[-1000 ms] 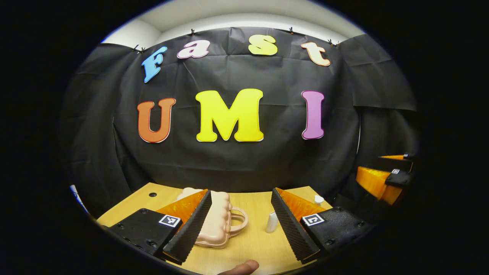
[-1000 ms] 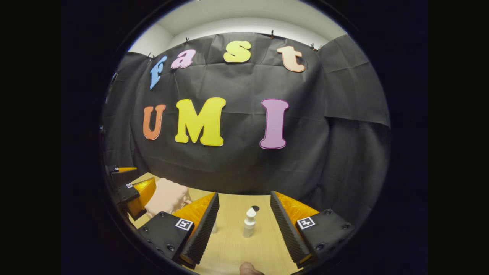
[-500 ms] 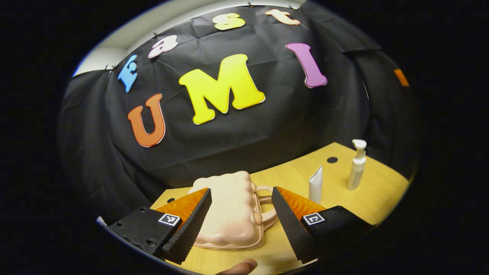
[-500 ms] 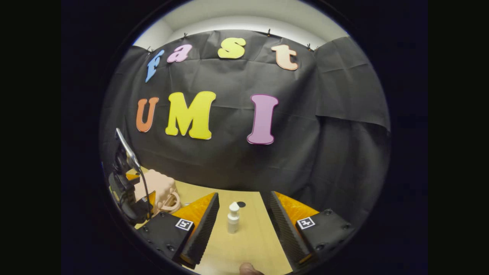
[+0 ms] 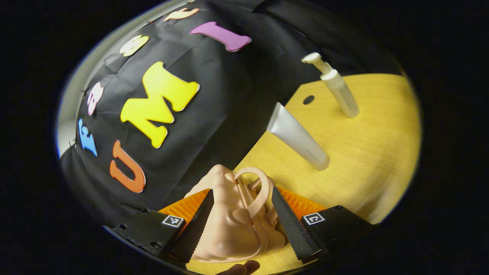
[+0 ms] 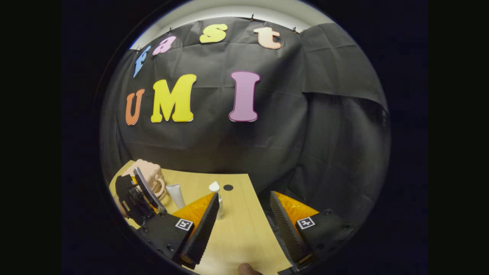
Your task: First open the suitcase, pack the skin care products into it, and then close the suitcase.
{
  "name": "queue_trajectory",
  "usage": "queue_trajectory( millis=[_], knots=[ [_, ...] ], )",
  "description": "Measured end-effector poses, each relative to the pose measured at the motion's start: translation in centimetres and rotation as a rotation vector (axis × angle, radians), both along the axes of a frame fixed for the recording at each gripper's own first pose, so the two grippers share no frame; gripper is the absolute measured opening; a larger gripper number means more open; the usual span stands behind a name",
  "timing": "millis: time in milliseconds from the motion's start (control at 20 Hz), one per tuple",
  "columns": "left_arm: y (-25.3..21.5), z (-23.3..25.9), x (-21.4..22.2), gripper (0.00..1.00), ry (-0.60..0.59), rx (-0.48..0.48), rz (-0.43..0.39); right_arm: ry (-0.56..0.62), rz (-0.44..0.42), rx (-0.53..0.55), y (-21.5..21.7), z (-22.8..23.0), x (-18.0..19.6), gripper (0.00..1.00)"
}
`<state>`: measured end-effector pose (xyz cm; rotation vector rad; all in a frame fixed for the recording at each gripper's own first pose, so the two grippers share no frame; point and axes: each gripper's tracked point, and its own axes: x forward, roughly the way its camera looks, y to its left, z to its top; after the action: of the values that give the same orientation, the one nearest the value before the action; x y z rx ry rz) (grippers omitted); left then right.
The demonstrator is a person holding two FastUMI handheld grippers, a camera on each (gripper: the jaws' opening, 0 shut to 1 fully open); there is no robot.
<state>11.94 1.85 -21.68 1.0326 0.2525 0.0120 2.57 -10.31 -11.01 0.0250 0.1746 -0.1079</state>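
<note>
Straddling the pink suitcase (image 5: 233,225), the left gripper (image 5: 238,225) appears in the left gripper view with its two fingers spread, one on each side of the case. Whether the fingers (image 5: 193,229) actually press on the shell cannot be told; they look just beside it. The suitcase is closed and lies on the wooden table (image 5: 366,152), its looped handle (image 5: 258,187) pointing away from the camera. The whole view is rolled, so the table slopes up to the right. Beyond the case, well apart from it, a white tube (image 5: 298,137) stands on its cap, and farther off a white pump bottle (image 5: 336,89) stands near a small dark hole (image 5: 308,100) in the tabletop. A fingertip (image 5: 240,268) of the person shows at the bottom edge.

In the right gripper view, the right gripper (image 6: 244,225) hangs above the table (image 6: 237,236) with its fingers wide apart and nothing between them. The pump bottle (image 6: 217,200) stands just behind the tip of the finger on the left of this view, and the tube (image 6: 176,195) stands a little farther to the left. At the left edge the suitcase (image 6: 147,173) rests on the table with the other gripper (image 6: 139,198) at it. The dark hole (image 6: 228,187) sits just beside the bottle.
</note>
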Motion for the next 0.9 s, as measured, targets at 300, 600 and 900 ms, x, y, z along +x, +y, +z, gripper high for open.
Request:
queue_trajectory(
  millis=[300,600,900],
  knots=[
    [1.4,-1.6,2.3,0.89,0.033,0.289,0.056,0.026,-0.006,-0.004,-1.4,-1.8,0.1,0.80],
    [3.0,-2.0,3.6,0.55,0.090,0.429,0.082,0.023,-0.022,-0.005,-2.0,-1.7,0.0,0.79],
    [2.5,-3.1,3.6,0.22,0.138,0.451,0.025,0.030,-0.009,-0.007,-0.6,-0.7,-1.2,0.80]
  ],
)
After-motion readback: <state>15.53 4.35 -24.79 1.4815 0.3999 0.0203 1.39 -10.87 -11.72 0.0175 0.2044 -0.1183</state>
